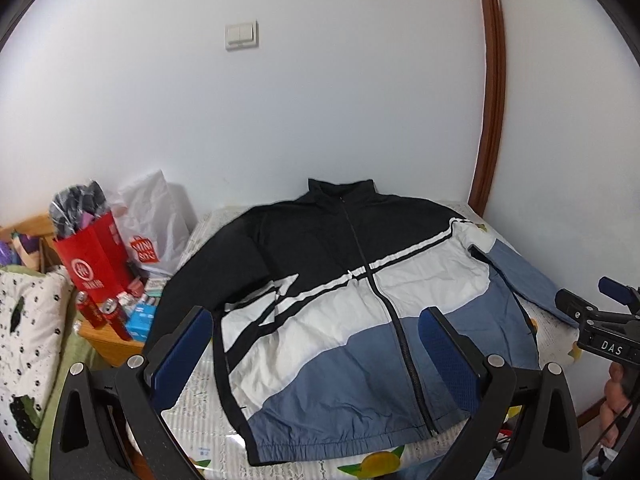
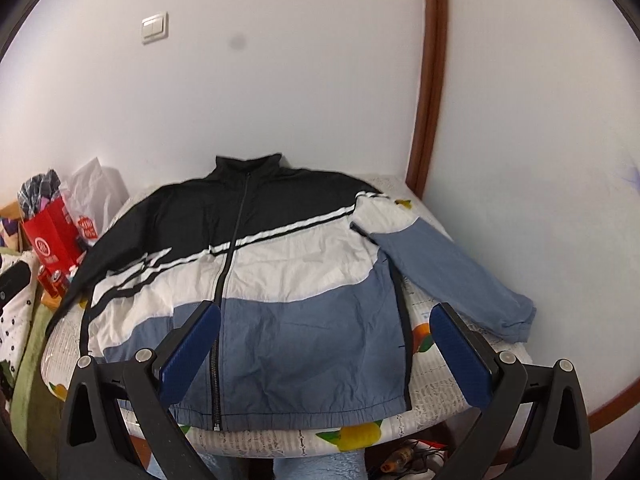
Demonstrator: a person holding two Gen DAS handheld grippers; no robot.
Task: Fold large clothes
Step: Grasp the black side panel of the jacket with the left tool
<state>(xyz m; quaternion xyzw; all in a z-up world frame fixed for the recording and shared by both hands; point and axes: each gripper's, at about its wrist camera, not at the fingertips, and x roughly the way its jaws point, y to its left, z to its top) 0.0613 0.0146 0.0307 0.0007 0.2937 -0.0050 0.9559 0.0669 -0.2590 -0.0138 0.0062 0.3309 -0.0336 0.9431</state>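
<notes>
A large zip jacket (image 1: 344, 312), black at the top, white in the middle, blue at the hem, lies flat and face up on a small table, collar toward the wall. It also shows in the right wrist view (image 2: 280, 292). Its blue right sleeve (image 2: 452, 276) stretches out toward the wall at the right; the black left sleeve (image 2: 100, 252) hangs off the left edge. My left gripper (image 1: 316, 340) is open and empty, above the hem. My right gripper (image 2: 324, 344) is open and empty, above the hem's right half; its body shows at the left wrist view's right edge (image 1: 600, 328).
The table has a white lace cover with fruit print (image 2: 348, 436). At the left stand a red paper bag (image 1: 94, 260), a white plastic bag (image 1: 156, 224), red cans (image 1: 112, 314) and boxes on a wooden stand. A spotted pillow (image 1: 28, 332) lies far left. A brown door frame (image 2: 430, 80) runs up the white wall.
</notes>
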